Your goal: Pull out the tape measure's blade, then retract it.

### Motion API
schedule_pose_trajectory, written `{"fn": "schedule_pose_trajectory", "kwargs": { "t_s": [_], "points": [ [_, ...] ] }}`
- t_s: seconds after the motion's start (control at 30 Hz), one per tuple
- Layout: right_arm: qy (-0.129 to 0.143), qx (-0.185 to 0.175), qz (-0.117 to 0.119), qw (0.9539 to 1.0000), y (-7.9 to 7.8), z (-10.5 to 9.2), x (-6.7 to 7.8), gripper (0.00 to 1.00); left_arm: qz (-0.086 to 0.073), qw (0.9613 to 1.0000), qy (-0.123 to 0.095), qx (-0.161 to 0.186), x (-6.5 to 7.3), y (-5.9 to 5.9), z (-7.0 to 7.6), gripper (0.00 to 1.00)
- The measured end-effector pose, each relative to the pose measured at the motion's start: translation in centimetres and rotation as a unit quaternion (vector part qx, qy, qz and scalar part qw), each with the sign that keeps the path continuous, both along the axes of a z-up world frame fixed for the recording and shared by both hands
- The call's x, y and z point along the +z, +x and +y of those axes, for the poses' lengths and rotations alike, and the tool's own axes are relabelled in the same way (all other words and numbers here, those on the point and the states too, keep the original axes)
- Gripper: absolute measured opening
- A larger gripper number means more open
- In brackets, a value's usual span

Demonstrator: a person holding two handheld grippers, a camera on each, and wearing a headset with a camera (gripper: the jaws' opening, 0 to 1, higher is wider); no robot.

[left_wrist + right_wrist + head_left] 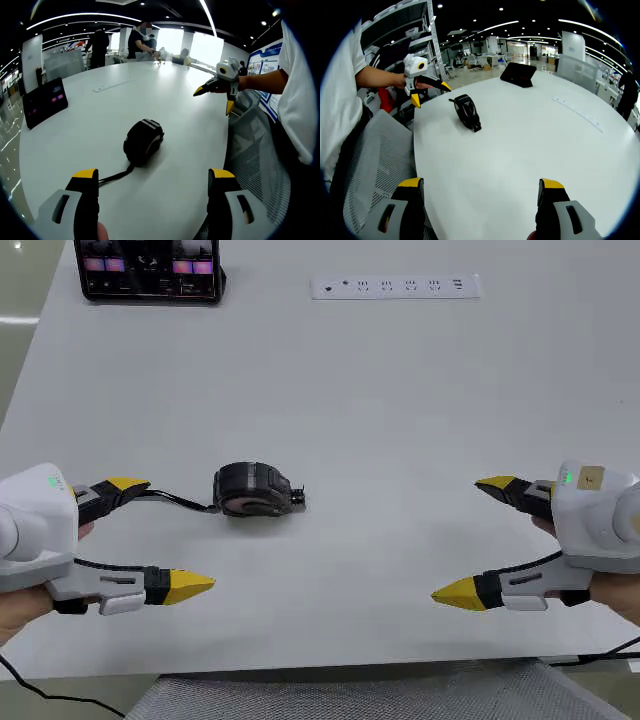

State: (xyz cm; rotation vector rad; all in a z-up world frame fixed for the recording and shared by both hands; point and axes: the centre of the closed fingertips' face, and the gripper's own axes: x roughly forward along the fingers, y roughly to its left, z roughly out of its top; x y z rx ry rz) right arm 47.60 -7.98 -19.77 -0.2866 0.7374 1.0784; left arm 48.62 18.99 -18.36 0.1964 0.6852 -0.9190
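Two open, empty hand-held grippers flank a tape measure lying on the bench.

The left hand-held gripper [178, 533] has its jaws spread wide and holds nothing. One yellow tip sits close to the black strap [180, 502] that trails from the tape measure [252, 490]. The tape measure lies on its side just right of that gripper, its long axis running left to right. The strap end faces left and the blade's end hook [297, 497] points right, with the blade apparently wound in. The right hand-held gripper [456, 538], equally wide open and empty, hovers well apart, so the left is nearer the case while the hook faces the right. The white bench [380, 390] is smooth, with a tablet [150, 268] and a power strip [397, 286] at its far edge. Beyond is an open office with ceiling lights.
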Motion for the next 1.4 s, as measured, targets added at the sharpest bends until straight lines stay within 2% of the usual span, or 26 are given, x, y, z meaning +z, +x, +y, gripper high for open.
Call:
{"fn": "schedule_pose_trajectory", "kwargs": {
  "t_s": [0.5,0.8,0.93,1.23,1.4],
  "points": [
    [-0.008,0.026,-0.003,0.9996,0.9,0.9,-0.2,0.94,-0.002,0.9992,0.018,-0.035,-0.3,1.3,-0.6,0.87],
    [-0.016,0.047,-0.007,0.9987,1.6,1.4,0.0,0.93,0.001,0.9974,0.039,-0.061,-0.7,2.0,-0.9,0.87],
    [-0.017,0.056,-0.008,0.9983,1.9,1.7,-0.1,0.93,0.003,0.9960,0.054,-0.072,-1.3,2.3,-0.9,0.87],
    [-0.019,0.070,-0.005,0.9974,2.3,2.3,-0.4,0.92,0.011,0.9932,0.067,-0.095,-2.2,2.8,-1.5,0.84],
    [-0.019,0.075,-0.002,0.9970,2.3,2.6,-0.6,0.92,0.009,0.9894,0.088,-0.116,-2.8,3.3,-1.9,0.83]
  ]
}}
